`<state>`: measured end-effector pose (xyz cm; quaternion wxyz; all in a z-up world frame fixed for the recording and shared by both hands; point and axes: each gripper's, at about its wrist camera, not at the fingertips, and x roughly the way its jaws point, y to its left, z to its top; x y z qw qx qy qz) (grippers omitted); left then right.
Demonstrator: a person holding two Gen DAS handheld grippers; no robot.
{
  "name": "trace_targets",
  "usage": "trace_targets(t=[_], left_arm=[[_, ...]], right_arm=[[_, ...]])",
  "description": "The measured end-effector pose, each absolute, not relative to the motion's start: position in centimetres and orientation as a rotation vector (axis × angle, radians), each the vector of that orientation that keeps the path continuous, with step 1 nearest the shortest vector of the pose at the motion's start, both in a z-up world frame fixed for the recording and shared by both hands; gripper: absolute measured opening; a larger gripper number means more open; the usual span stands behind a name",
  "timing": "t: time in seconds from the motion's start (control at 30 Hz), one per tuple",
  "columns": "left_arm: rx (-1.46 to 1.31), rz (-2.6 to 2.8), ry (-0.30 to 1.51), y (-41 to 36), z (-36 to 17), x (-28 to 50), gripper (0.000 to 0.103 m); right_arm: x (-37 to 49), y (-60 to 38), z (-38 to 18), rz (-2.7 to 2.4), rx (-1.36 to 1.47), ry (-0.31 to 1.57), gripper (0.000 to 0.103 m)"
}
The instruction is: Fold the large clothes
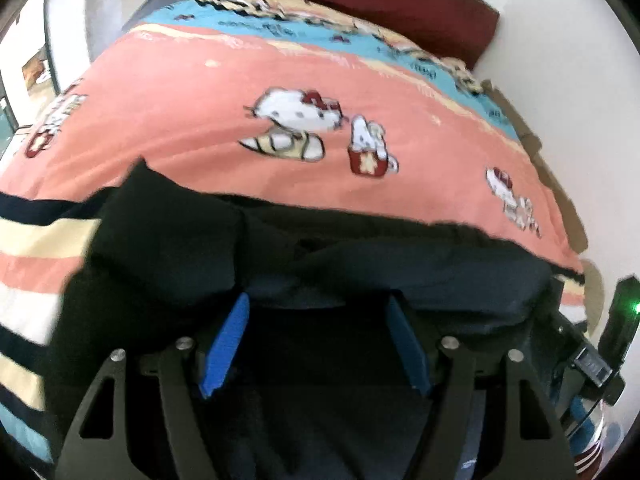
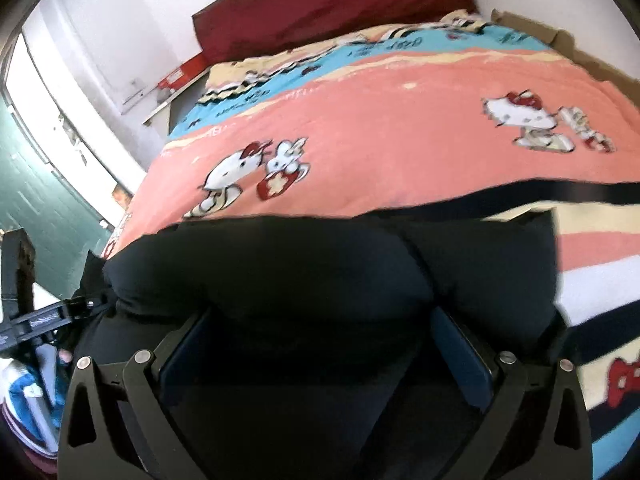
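Note:
A thick black garment [image 1: 400, 264] lies bunched at the near edge of a bed, on a pink cartoon-cat blanket [image 1: 200, 100]. My left gripper [image 1: 318, 300] has its blue fingers [image 1: 226, 348] wide apart. The black bundle fills the gap between them and drapes over the tips. In the right wrist view the same garment [image 2: 280, 264] bulges over my right gripper [image 2: 320, 312], whose dark fingers [image 2: 472, 352] also stand wide around the bundle. The tips are hidden under cloth. Both views are slightly blurred.
A dark red pillow [image 2: 320, 4] lies at the head of the bed against a white wall. Brown cardboard [image 1: 532, 140] lines the bed's far side. A shelf with a red box [image 2: 180, 76] stands beside the bed. The blanket [image 2: 380, 140] beyond the garment is bare.

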<state>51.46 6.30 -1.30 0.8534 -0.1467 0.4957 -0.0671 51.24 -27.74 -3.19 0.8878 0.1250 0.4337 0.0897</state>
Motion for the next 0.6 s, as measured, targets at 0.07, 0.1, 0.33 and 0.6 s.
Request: trace_targets(t=[0.07, 0.1, 0.33, 0.6], left_arm=[[-0.316, -0.157, 0.988, 7.0, 0.2, 50.1, 0.069], [-0.316, -0.162, 0.966, 7.2, 0.9, 49.3, 0.069], [-0.235, -0.158, 0.955, 7.4, 0.0, 43.3, 0.069], [-0.242, -0.085, 0.913, 10.2, -0.3, 39.5, 0.069]], right_arm=[[49.9, -28.5, -1.9, 0.156, 0.233, 0.867, 0.102], [49.1, -28.7, -1.2, 0.159, 0.233, 0.848, 0.102], [43.4, -27.0, -1.0, 0.251, 0.134, 0.827, 0.102], [42.6, -31.3, -4.3, 0.110, 0.186, 0.898, 0.102]])
